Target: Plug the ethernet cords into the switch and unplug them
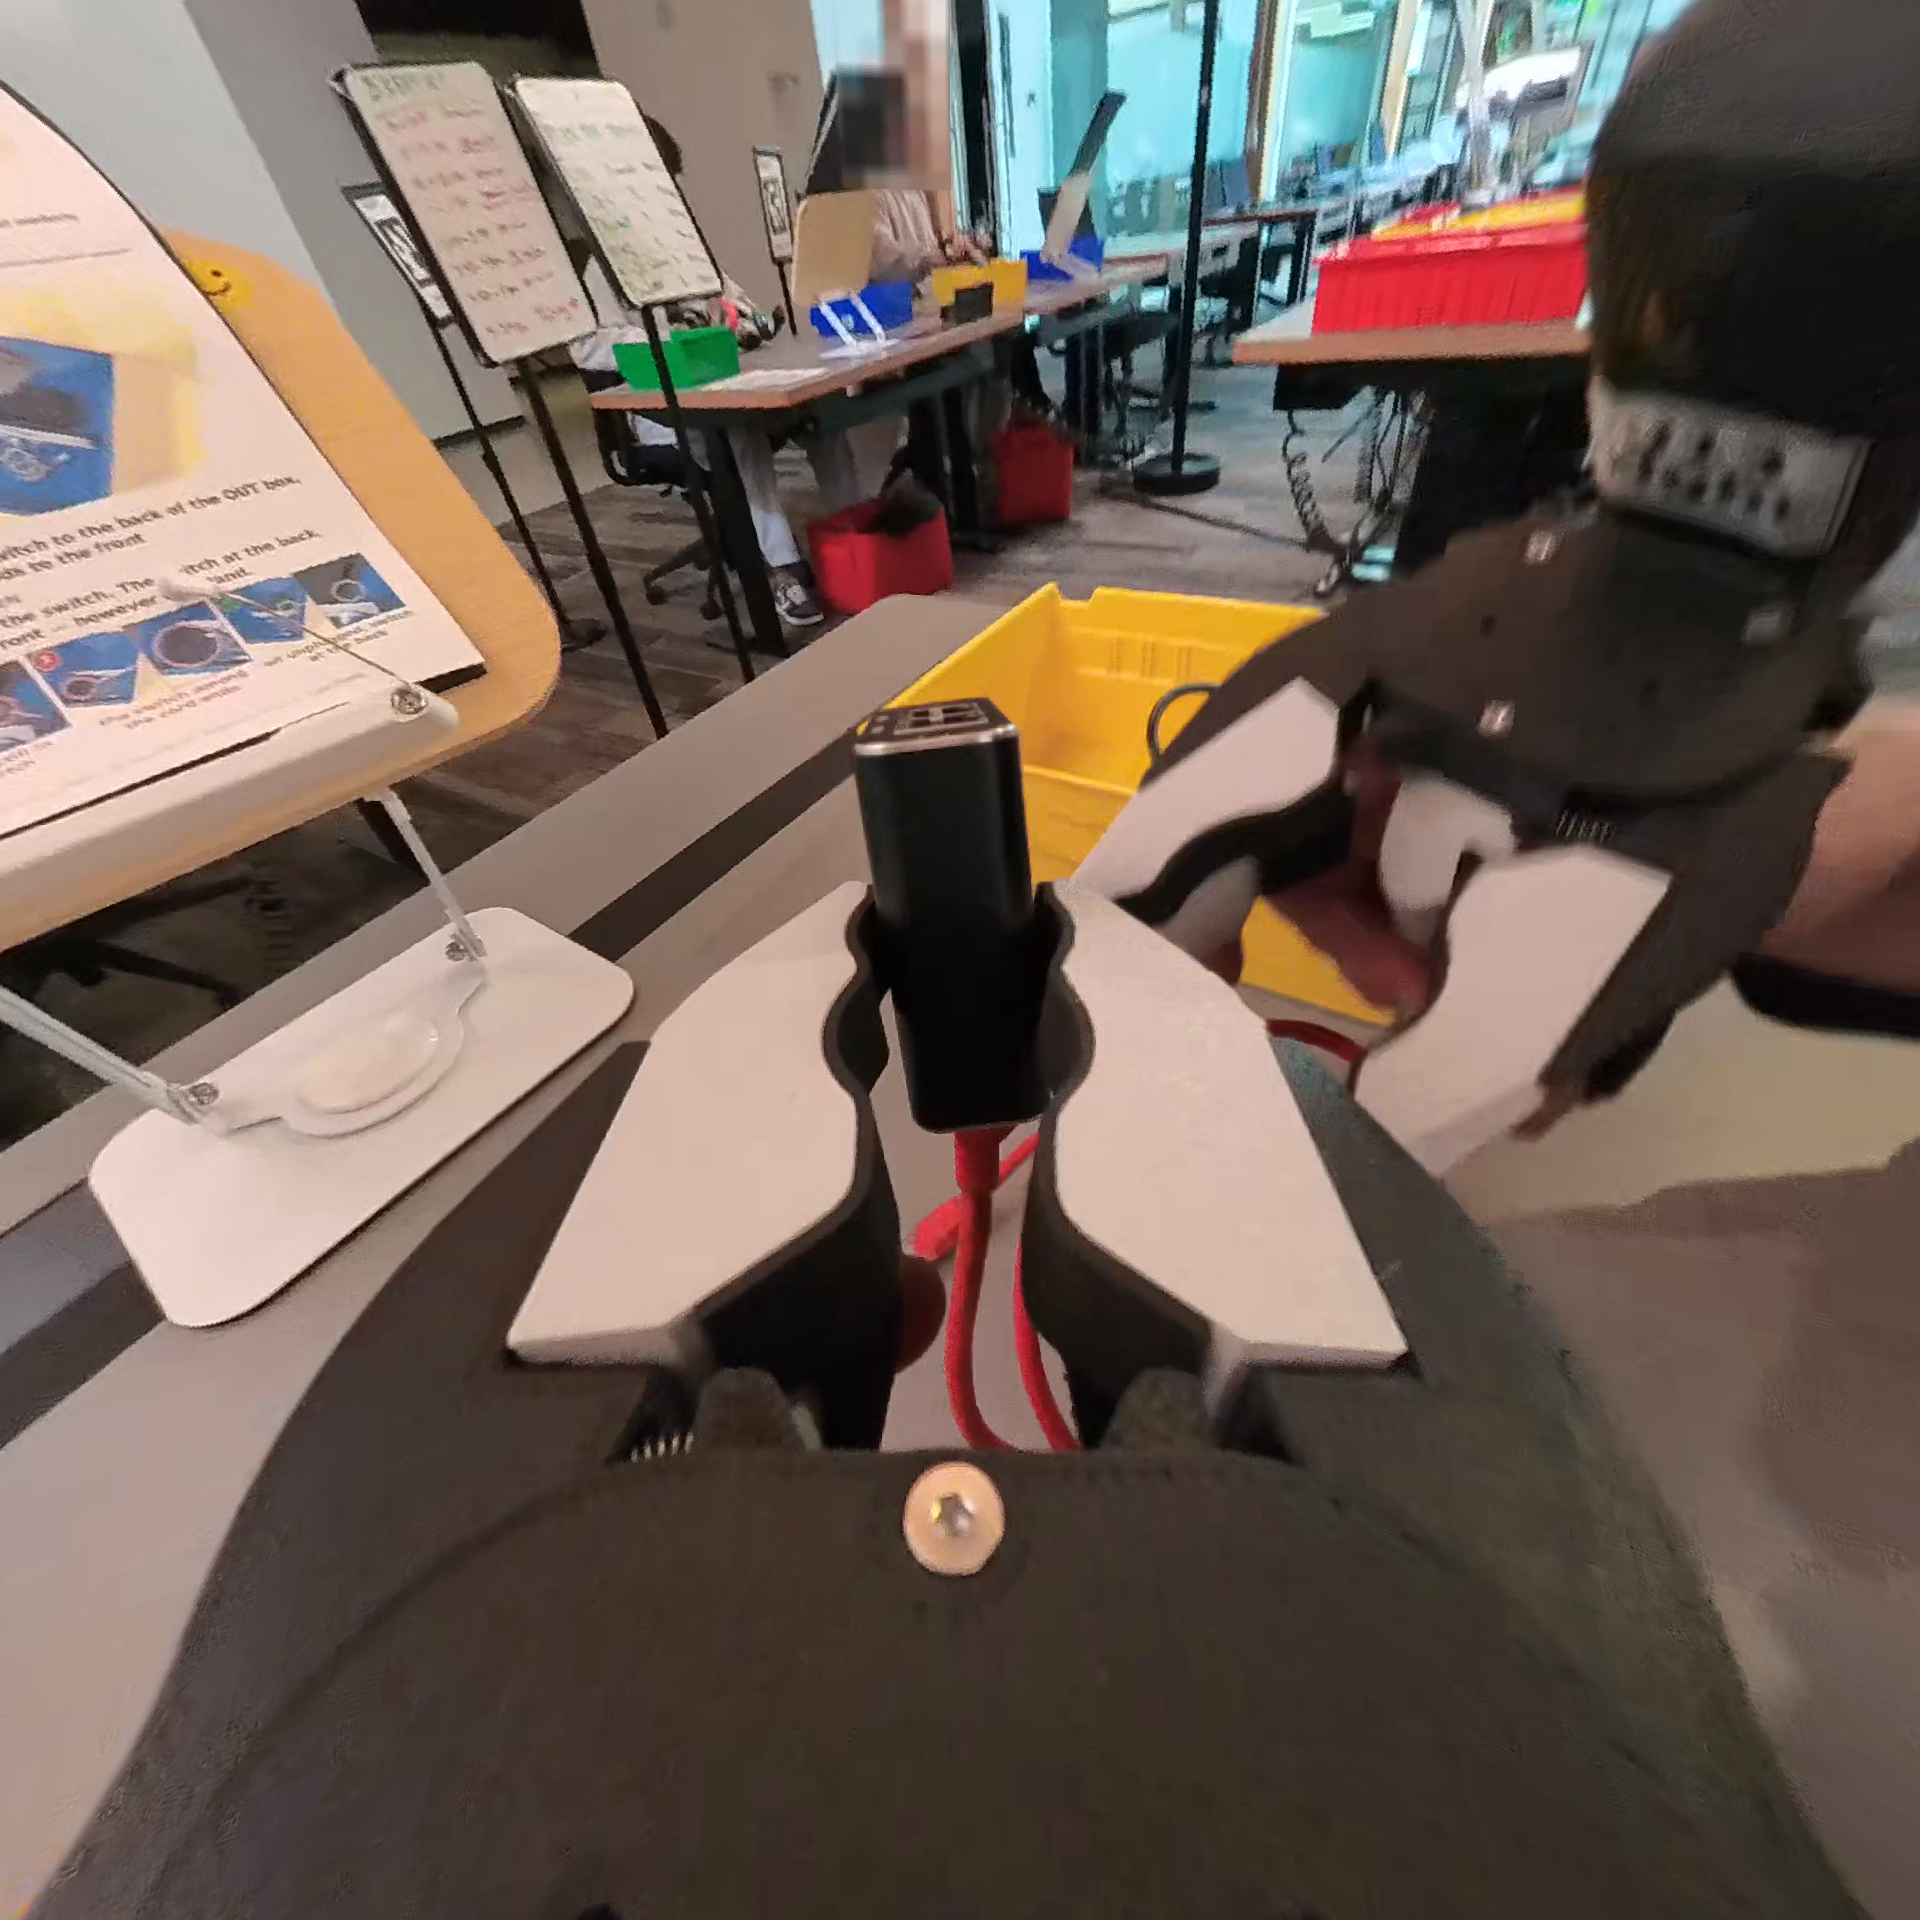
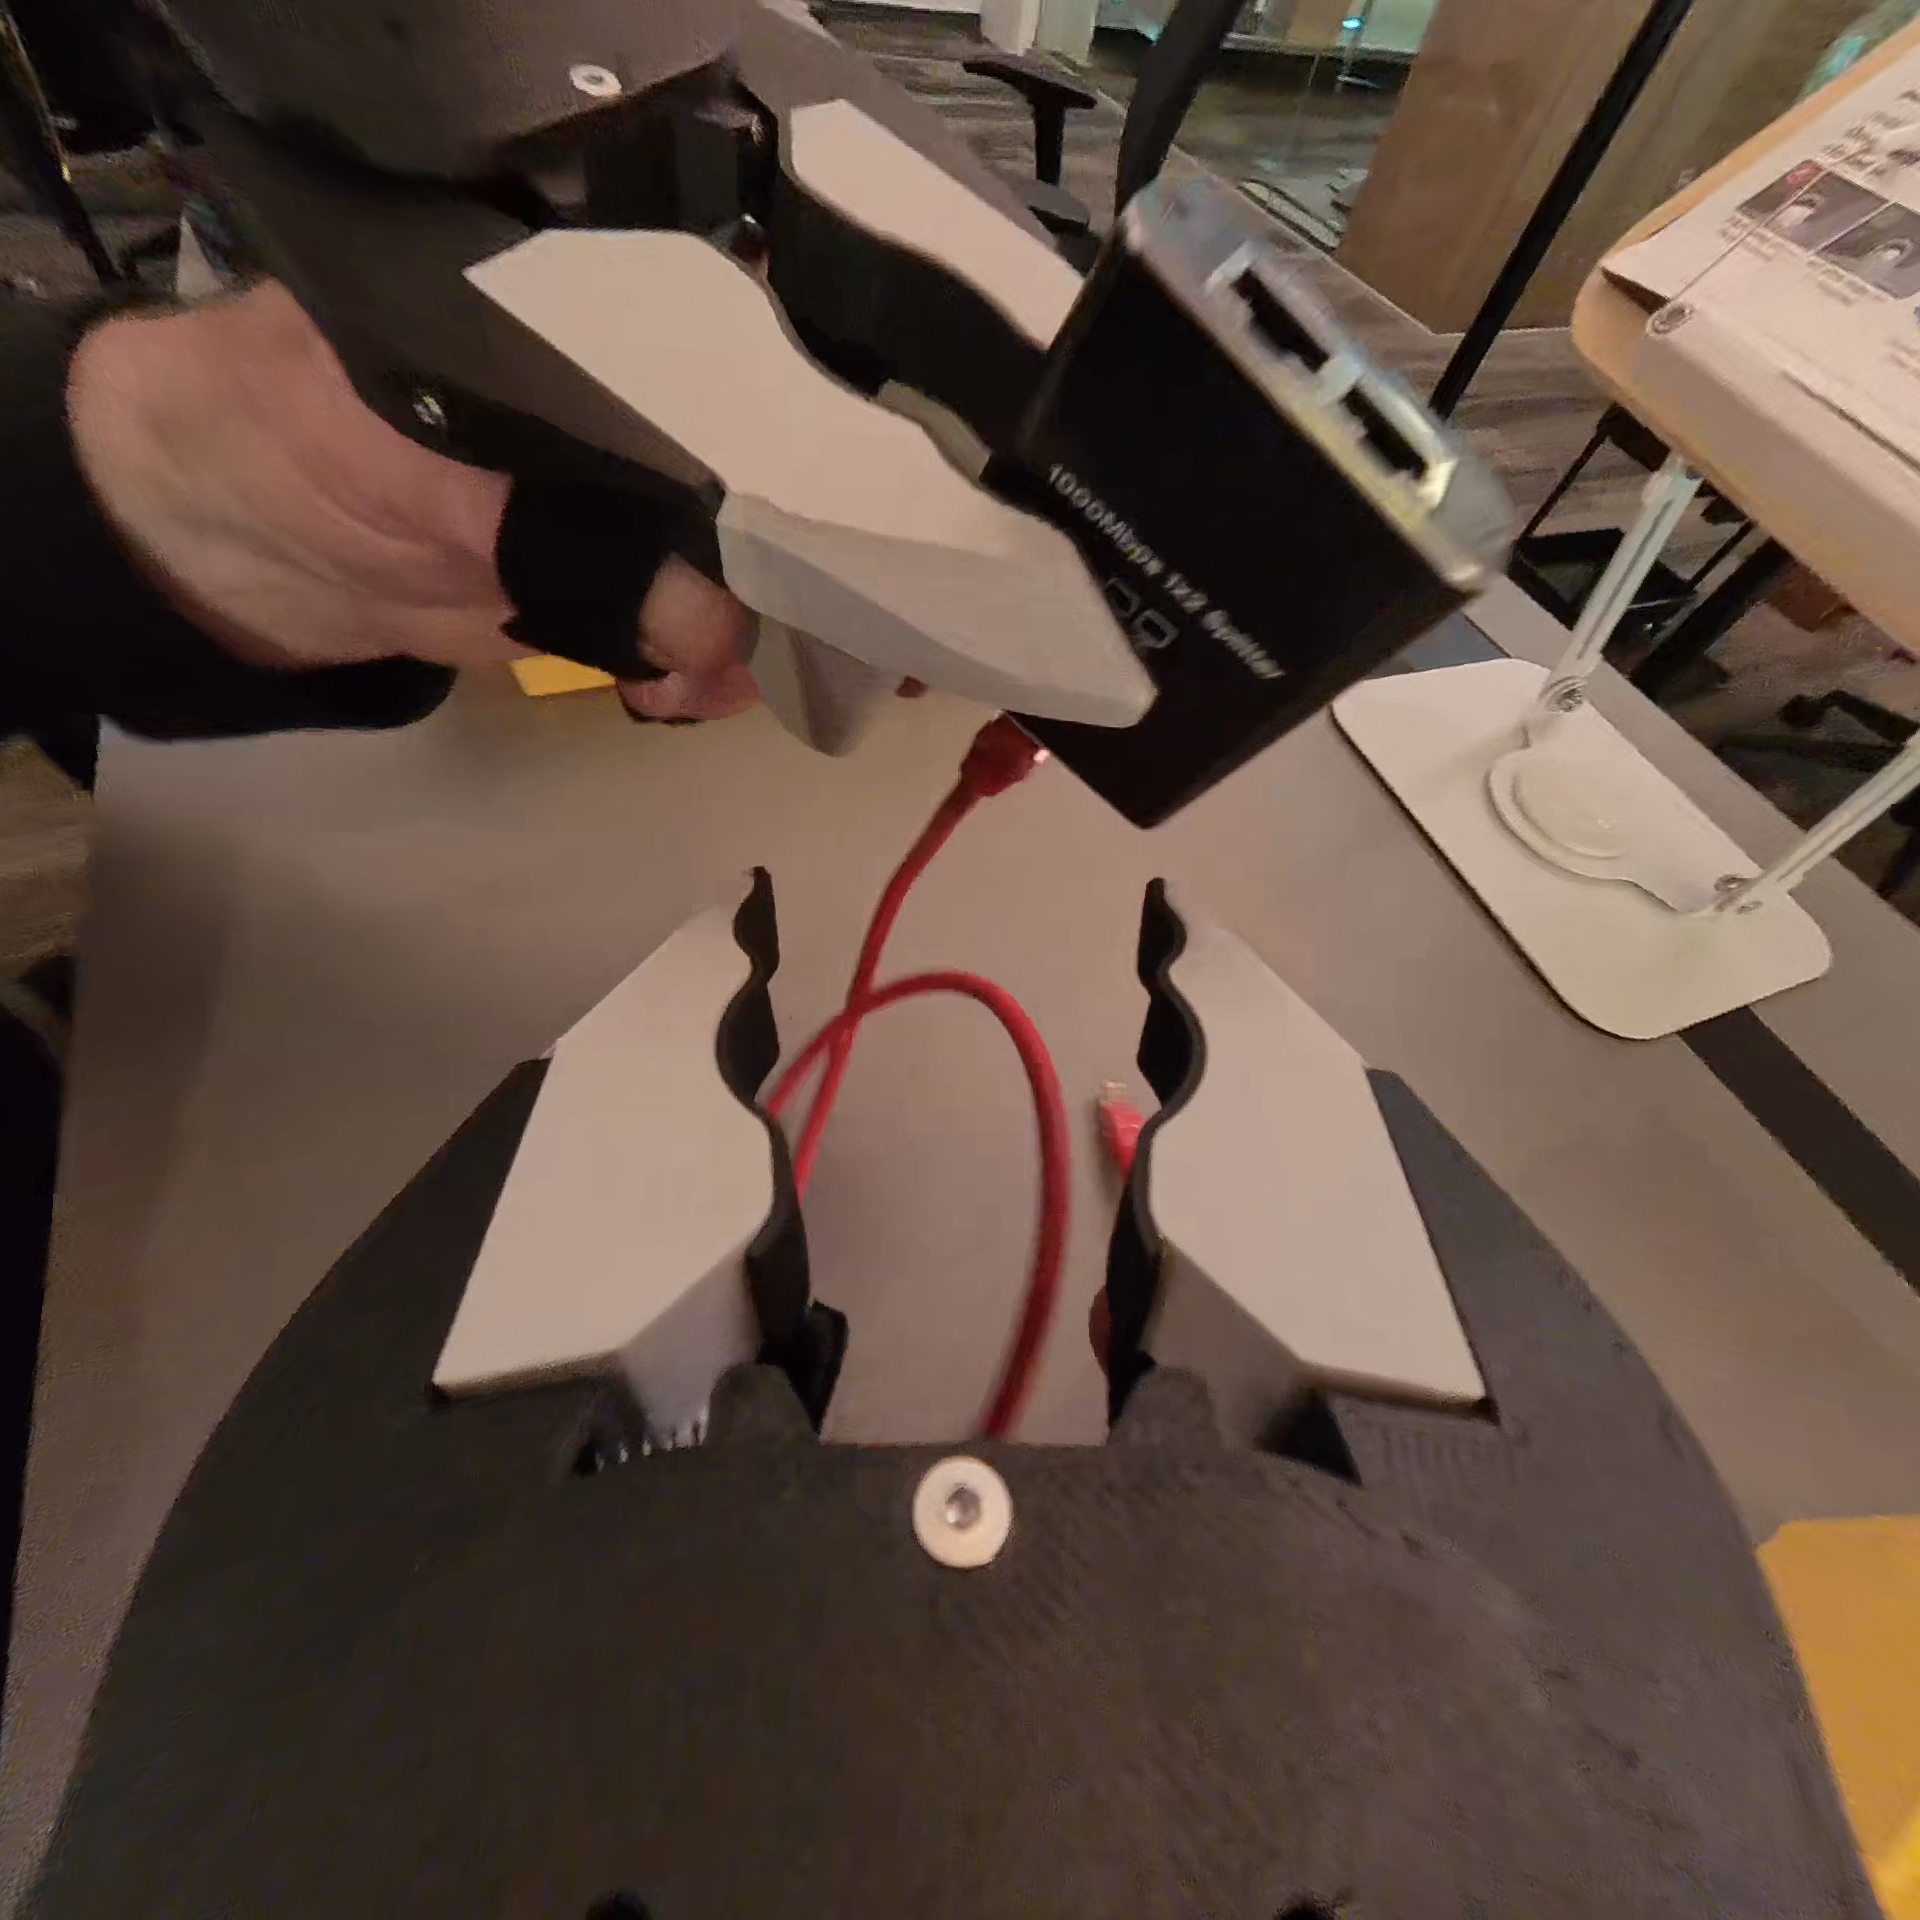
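Note:
My left gripper (image 1: 956, 935) is shut on a black switch (image 1: 945, 831) and holds it upright above the grey table (image 2: 416, 935). In the right wrist view the switch (image 2: 1226, 540) is tilted, with two empty ports (image 2: 1320, 364) on its upper end. A red ethernet cord (image 2: 1039, 1143) is plugged into its lower end and loops down onto the table. The cord's free plug (image 2: 1120, 1127) lies on the table beside my right finger. My right gripper (image 2: 956, 894) is open and empty, just over the cord loop below the switch. It shows blurred in the left wrist view (image 1: 1309, 966).
A yellow bin (image 1: 1101, 707) stands behind the switch at the table's far edge. A document stand with an instruction sheet (image 1: 208, 520) and white base (image 2: 1558, 831) stands on the table nearby. Other tables, whiteboards and a seated person are farther back. There is about 6 cm between the tips of the two grippers.

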Demonstrator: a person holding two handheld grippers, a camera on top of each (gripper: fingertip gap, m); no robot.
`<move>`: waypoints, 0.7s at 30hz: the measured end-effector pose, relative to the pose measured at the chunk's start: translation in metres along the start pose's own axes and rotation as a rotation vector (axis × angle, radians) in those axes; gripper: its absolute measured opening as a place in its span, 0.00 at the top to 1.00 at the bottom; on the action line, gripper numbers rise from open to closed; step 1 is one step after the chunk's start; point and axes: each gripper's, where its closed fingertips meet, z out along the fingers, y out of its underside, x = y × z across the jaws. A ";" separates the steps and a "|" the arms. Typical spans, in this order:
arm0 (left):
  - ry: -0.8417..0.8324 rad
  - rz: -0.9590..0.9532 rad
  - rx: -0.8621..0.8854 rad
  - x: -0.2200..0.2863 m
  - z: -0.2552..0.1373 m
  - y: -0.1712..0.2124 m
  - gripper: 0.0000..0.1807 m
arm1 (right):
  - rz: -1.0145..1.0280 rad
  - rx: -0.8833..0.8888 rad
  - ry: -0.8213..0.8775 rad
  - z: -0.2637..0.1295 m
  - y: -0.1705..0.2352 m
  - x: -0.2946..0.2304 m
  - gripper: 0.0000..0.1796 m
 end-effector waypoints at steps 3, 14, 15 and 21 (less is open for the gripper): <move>-0.010 -0.018 0.029 0.006 0.000 -0.007 0.86 | 0.094 0.037 -0.020 0.019 -0.003 -0.008 0.67; -0.015 -0.092 0.056 0.001 -0.004 -0.013 0.86 | 0.123 0.186 0.003 0.026 -0.025 0.000 0.93; -0.011 -0.099 0.062 0.001 -0.004 -0.014 0.86 | 0.111 0.185 -0.002 0.026 -0.026 -0.001 0.94; 0.010 -0.083 0.072 0.000 -0.011 -0.021 0.85 | 0.064 0.128 -0.023 0.016 -0.024 0.004 0.97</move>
